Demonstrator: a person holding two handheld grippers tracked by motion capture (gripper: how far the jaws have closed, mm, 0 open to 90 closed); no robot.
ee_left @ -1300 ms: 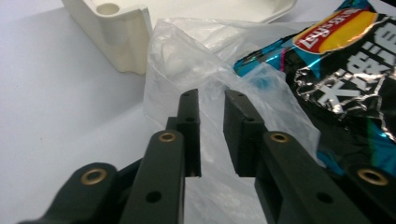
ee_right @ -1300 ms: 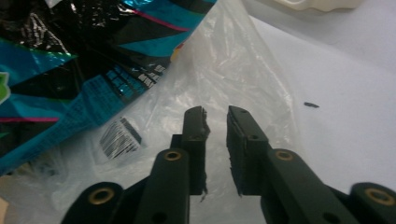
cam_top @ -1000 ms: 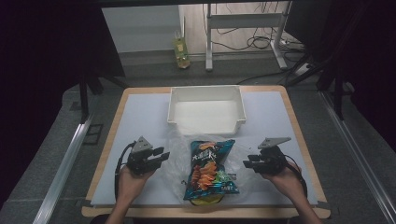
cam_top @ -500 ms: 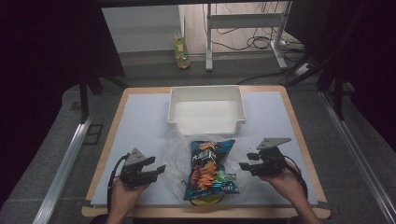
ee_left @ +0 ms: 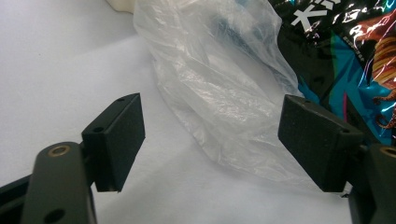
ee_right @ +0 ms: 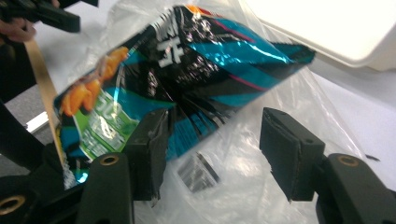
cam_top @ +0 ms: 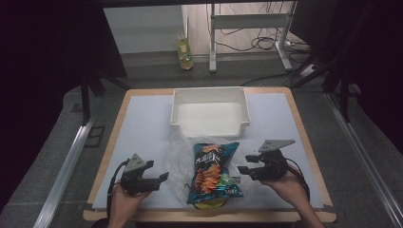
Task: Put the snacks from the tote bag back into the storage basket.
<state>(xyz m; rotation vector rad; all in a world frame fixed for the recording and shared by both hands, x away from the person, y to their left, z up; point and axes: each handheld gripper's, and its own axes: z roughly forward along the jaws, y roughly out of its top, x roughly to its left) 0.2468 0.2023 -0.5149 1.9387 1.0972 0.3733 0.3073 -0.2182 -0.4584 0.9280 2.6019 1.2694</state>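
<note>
A blue and black chips bag (cam_top: 214, 173) lies on a crumpled clear plastic bag (cam_top: 182, 154) at the front middle of the table. My left gripper (cam_top: 160, 178) sits left of the plastic, apart from it. Its jaws have just been opening and are open, with nothing between the pads (ee_left: 119, 137); the plastic bag (ee_left: 219, 93) and the chips bag (ee_left: 355, 51) lie beyond them. My right gripper (cam_top: 244, 165) is at the chips bag's right edge. Its jaws have also been opening and stand open over the plastic film (ee_right: 280, 93), the chips bag (ee_right: 187, 79) just ahead.
A white open bin (cam_top: 209, 92) stands just behind the bags at the table's middle, and its rim (ee_right: 327, 28) shows in the right gripper view. The wooden front edge of the table (cam_top: 209, 216) runs close under both hands. White mat lies bare to left and right.
My left gripper has drawn back toward the near edge, away from the plastic bag, and its jaws have spread. The right gripper's jaws have widened too; that hand has barely shifted.
</note>
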